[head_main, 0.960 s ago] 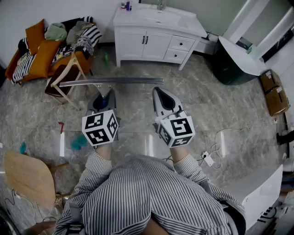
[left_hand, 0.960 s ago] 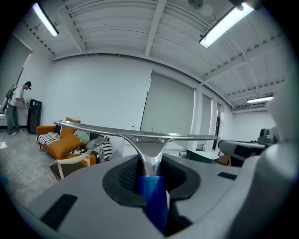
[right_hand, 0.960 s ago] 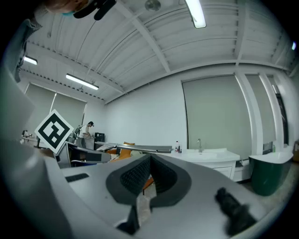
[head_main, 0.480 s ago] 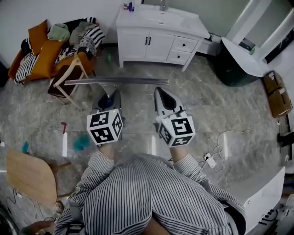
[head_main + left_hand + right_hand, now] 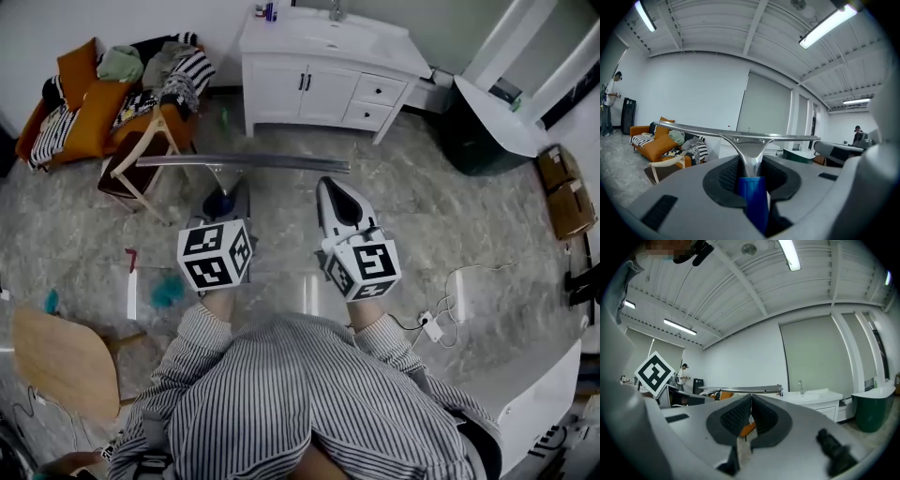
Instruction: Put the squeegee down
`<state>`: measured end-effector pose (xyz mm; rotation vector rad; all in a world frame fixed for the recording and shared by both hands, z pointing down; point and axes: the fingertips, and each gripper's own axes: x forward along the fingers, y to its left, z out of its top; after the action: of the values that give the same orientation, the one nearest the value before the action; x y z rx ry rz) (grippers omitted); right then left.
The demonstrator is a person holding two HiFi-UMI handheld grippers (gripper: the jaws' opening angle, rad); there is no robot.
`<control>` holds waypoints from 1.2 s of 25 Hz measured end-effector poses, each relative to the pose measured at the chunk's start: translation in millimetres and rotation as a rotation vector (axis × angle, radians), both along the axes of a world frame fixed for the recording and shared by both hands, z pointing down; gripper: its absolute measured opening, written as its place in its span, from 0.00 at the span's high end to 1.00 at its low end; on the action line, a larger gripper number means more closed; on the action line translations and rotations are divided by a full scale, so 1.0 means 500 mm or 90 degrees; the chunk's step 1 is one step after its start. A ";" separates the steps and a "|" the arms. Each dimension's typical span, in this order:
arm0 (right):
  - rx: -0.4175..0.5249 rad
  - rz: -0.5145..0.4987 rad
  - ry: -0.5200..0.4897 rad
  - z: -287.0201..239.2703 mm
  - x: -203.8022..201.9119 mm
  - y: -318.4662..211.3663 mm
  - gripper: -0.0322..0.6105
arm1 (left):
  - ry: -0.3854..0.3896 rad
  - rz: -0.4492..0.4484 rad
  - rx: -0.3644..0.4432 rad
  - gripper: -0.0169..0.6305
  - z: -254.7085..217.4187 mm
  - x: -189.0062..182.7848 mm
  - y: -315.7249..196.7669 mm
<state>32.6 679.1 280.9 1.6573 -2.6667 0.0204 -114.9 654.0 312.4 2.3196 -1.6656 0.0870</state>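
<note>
Squeegee (image 5: 246, 162) hangs crosswise in the air above the marble floor (image 5: 281, 239), its blue handle clamped in the left gripper (image 5: 225, 202). The right gripper (image 5: 339, 202) beside it has its jaws pressed together, empty. Over the past second nothing has shifted much, so I judge the lowering has not begun.

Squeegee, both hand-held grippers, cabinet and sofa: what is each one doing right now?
Silver metal squeegee with a blue handle: held up off the floor, blade lying crosswise.
Left hand-held gripper: shut on the squeegee's blue handle.
Right hand-held gripper: shut, with nothing in it.
White bathroom cabinet: doors and drawers closed.
Orange sofa: piled with cushions and clothes.
</note>
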 end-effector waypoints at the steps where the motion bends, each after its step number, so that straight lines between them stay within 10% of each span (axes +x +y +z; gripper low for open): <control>1: -0.003 -0.003 -0.002 0.001 -0.008 -0.005 0.93 | -0.004 0.004 0.002 0.82 0.000 -0.004 -0.003; 15: -0.059 -0.020 0.003 0.072 -0.041 -0.098 0.93 | 0.008 0.006 -0.026 0.82 0.047 -0.040 -0.119; 30: -0.032 -0.094 0.012 0.045 0.025 -0.491 0.93 | 0.032 0.001 -0.018 0.82 0.031 0.085 -0.504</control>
<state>45.3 433.4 303.6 1.4352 -2.7422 0.0708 -72.4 401.8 327.8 2.2836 -1.6288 0.0520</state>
